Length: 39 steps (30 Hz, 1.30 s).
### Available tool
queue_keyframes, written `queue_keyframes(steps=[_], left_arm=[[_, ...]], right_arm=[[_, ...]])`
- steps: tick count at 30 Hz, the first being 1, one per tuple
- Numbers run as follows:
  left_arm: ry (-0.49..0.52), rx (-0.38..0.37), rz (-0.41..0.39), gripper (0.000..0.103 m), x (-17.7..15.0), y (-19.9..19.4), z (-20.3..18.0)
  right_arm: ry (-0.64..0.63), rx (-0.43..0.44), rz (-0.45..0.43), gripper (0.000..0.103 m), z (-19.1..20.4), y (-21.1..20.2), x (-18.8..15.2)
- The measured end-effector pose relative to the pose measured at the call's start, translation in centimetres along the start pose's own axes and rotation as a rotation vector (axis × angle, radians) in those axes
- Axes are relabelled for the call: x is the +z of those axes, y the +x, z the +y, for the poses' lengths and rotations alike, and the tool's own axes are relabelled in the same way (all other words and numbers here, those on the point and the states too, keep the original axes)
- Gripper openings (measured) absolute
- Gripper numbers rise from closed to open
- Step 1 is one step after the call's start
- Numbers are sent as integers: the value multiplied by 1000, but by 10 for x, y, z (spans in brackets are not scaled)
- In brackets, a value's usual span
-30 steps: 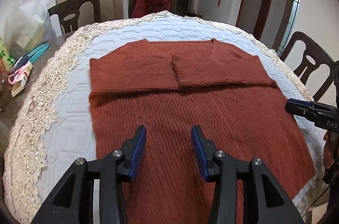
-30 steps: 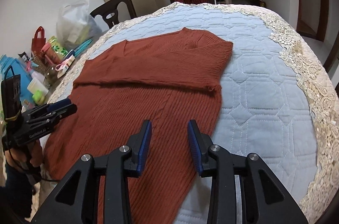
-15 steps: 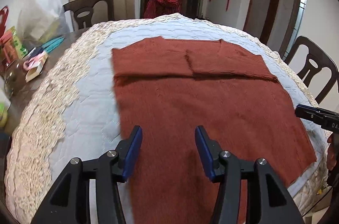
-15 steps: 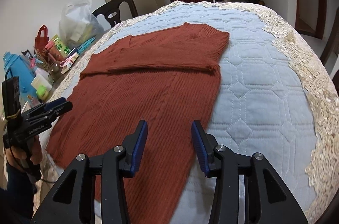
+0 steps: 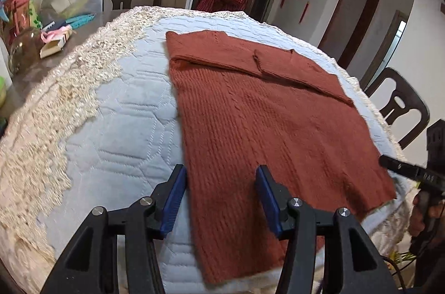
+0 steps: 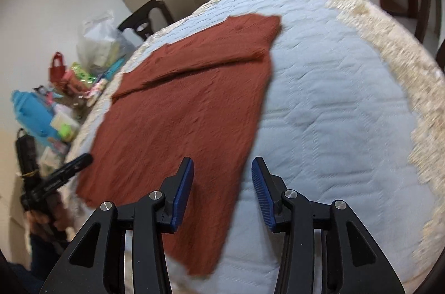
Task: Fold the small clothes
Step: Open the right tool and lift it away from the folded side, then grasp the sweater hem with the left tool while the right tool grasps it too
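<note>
Rust knit sweater [image 5: 267, 121] bears no readable label; gripper lettering blurred.

A rust-red ribbed knit sweater [image 5: 264, 121], matt and slightly fuzzy, lies ahead of both grippers on a pale blue quilted cloth cover [image 5: 130, 127] edged in rough cream lace [image 5: 55, 110]; each gripper's matt black plastic arms carry ridged blue pads [image 6: 262, 194] and shiny metal bolts [image 5: 295, 201].
</note>
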<state>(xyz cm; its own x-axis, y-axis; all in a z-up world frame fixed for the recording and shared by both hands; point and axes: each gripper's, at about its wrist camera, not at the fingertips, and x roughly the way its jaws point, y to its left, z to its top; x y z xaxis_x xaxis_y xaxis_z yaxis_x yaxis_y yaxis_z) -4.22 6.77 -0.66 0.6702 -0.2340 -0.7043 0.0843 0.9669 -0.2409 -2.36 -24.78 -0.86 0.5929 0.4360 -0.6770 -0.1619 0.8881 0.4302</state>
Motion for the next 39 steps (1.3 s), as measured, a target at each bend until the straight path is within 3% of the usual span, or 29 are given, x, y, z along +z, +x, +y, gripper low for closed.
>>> queue_keyframes(steps=[5,11,15,17,19,22,28,31,39], left_arm=[[-93,-109,0,54,-7,-7,9],[-162,-181,13,54,-13,-12,15],[-138,-168,5,52,-9,-6,8],[-121,-153,10,41,-7,-1,3],[-104,-140,13,22,-7,0,-1],[-100,-147,20,13,-11,0,-1],[-150,-202,-25,11,-7,-20,18],[-164,-194,-48,8,-11,-32,30],[-200,-222,-11,8,-23,-31,36]], right_arm=[[2,47,9,44,5,-3,-8],[54,110,15,44,1,-1,-10],[67,141,13,43,1,5,-7],[66,141,16,37,3,9,-6],[63,130,32,15,4,13,-5],[55,128,38,9,4,12,-10],[60,173,4,7,-1,-8,-10],[90,191,-15,7,-12,-21,-12],[153,212,18,7,-25,-18,-23]])
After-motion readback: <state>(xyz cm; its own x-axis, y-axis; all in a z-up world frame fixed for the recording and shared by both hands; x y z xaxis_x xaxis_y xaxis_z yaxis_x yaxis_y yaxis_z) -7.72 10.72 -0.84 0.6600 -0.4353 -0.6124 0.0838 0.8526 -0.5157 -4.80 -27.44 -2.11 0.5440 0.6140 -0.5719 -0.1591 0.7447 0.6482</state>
